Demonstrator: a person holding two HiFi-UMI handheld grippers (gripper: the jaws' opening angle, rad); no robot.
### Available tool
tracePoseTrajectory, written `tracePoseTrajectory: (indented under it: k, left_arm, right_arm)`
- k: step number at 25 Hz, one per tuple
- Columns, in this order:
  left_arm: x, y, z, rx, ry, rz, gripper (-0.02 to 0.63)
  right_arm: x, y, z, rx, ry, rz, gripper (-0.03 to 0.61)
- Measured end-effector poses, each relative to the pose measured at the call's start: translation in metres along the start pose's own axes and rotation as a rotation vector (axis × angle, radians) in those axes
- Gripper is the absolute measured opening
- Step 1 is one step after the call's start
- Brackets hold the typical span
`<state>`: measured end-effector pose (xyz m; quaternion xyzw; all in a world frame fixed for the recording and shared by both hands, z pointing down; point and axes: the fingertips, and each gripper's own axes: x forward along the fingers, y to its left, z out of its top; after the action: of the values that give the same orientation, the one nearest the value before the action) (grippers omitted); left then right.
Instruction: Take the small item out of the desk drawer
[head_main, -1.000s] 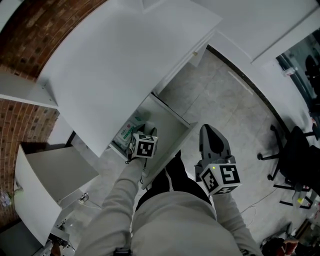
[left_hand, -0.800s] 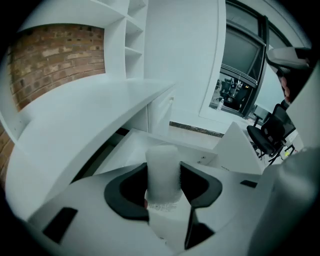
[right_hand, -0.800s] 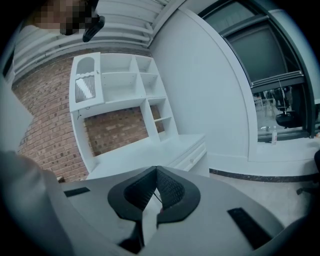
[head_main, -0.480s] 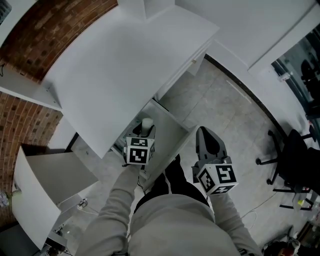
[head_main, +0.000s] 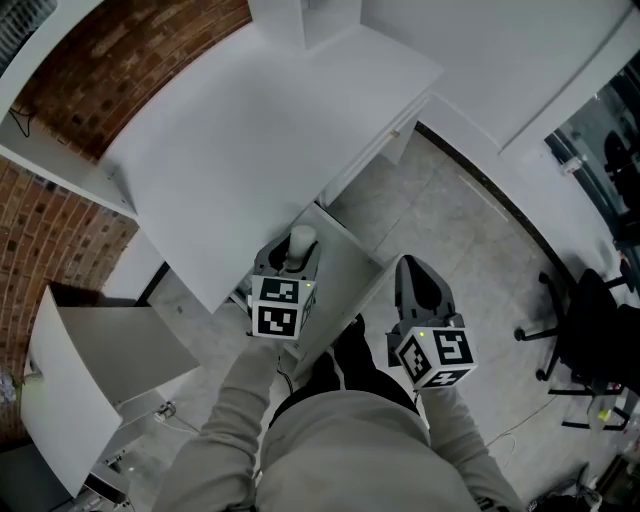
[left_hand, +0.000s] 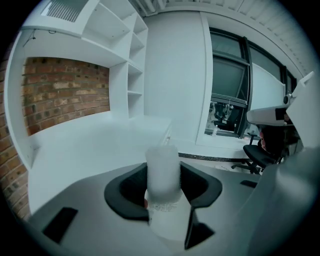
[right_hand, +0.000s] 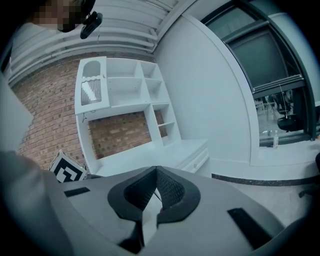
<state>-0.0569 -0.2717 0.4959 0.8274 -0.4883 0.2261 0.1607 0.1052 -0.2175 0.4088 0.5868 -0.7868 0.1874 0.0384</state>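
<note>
A small white cylindrical bottle (head_main: 301, 243) stands upright between the jaws of my left gripper (head_main: 297, 258), which is shut on it. It hangs above the open white desk drawer (head_main: 350, 262), close to the desk's front edge. In the left gripper view the bottle (left_hand: 164, 182) fills the gap between the dark pads, with the white desk top (left_hand: 95, 145) level behind it. My right gripper (head_main: 420, 278) hovers to the right of the drawer over the floor. Its jaws meet at the tips (right_hand: 155, 172) with nothing between them.
The white desk top (head_main: 250, 130) spreads across the upper left, with a brick wall (head_main: 60, 220) and shelves behind it. A white cabinet with an open door (head_main: 100, 370) stands lower left. A black office chair (head_main: 590, 320) is at the right on the tiled floor (head_main: 450, 210).
My left gripper has risen out of the drawer with the white bottle, which now shows above the marker cube. The green packet seen in the drawer is now hidden. The right gripper has barely moved.
</note>
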Motion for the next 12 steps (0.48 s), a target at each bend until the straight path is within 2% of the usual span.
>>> tracePoseTrajectory:
  k: [12]
  left_arm:
    - [-0.050,0.002,0.045,-0.001,-0.166,0.019,0.195]
  right_arm:
    - [-0.011,0.015,0.009,-0.031,-0.034,0.019,0.028]
